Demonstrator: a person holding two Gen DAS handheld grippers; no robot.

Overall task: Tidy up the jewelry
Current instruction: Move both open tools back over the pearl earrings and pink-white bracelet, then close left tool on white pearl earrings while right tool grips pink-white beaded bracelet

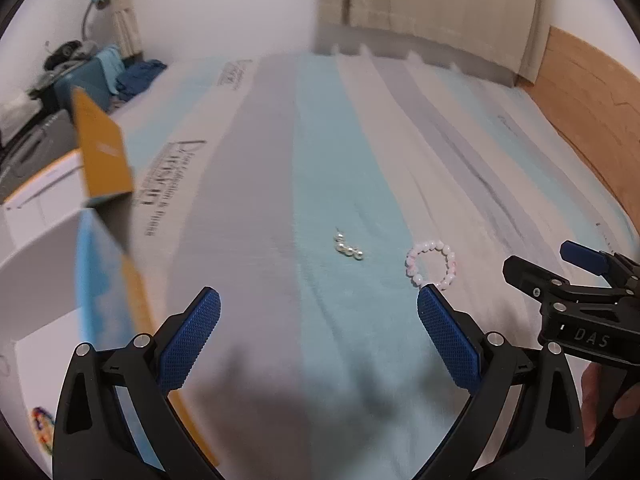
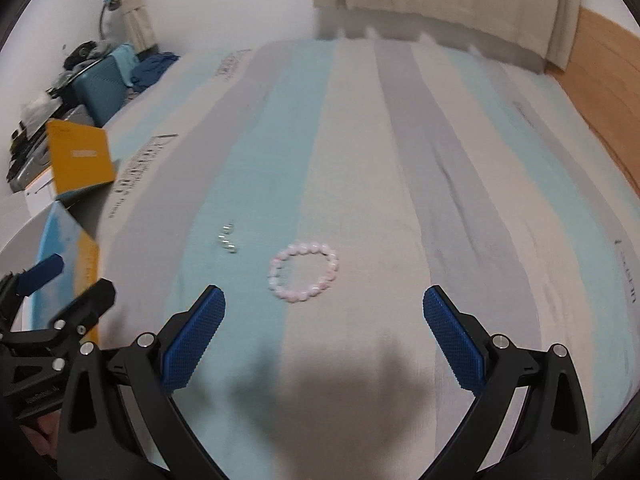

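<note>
Hovering over a striped bed (image 2: 360, 160), the right gripper (image 2: 324, 312) and left gripper (image 1: 319, 316) are both gaping wide, gripping nothing. "DAS" is showing on the right gripper's body. A pink bead bracelet (image 2: 304, 278) is lying ahead, small pearl pieces (image 2: 227, 239) just left of it. An orange-lidded box (image 2: 78, 162) is standing open at far left; contents unclear. The bedspread print is too blurred to read.

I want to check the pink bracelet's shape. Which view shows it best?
The right wrist view: the bracelet lies whole and unblocked on the bed, ahead of the open fingers. In the left wrist view the bracelet is smaller and a blue finger pad covers its lower edge.
</note>
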